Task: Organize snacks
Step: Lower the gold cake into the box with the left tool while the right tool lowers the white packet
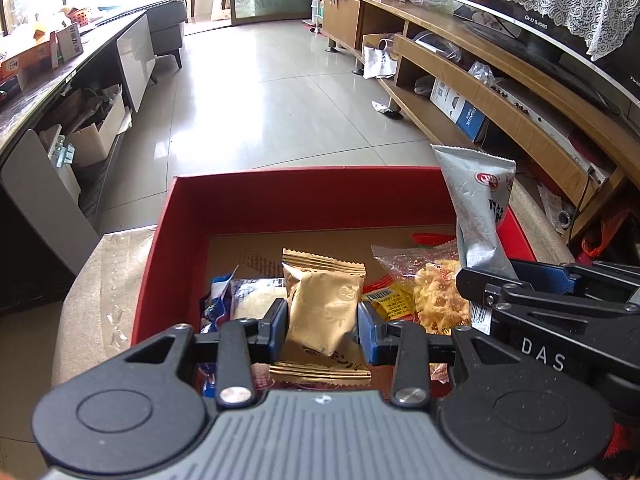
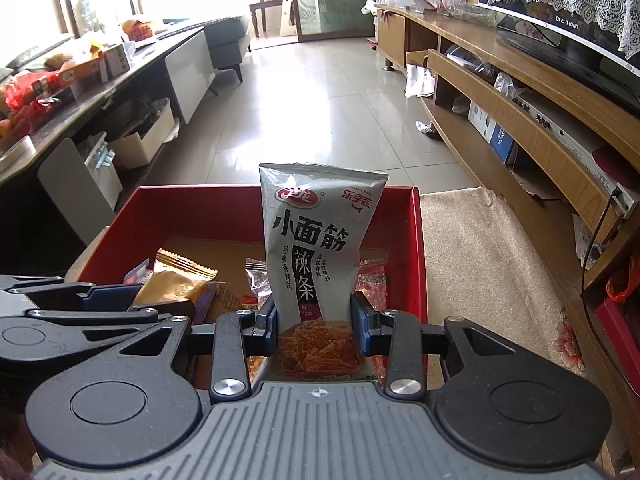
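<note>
A red box (image 1: 256, 208) with a cardboard floor stands on a beige-covered table and holds several snack packets. My left gripper (image 1: 322, 322) is shut on a gold foil packet (image 1: 324, 308), held over the box's near part. My right gripper (image 2: 315, 322) is shut on the lower end of a tall silver spicy-strip packet (image 2: 316, 232), which stands upright over the red box (image 2: 188, 216). In the left wrist view that silver packet (image 1: 478, 208) rises at the right, above the right gripper's body. A clear bag of yellow crisps (image 1: 436, 288) lies in the box.
The beige table cover (image 2: 488, 264) stretches to the right of the box. A wooden TV stand (image 2: 520, 92) with a television runs along the right wall. A dark counter (image 2: 80, 96) with boxes lines the left. Tiled floor (image 1: 272, 92) lies beyond the table.
</note>
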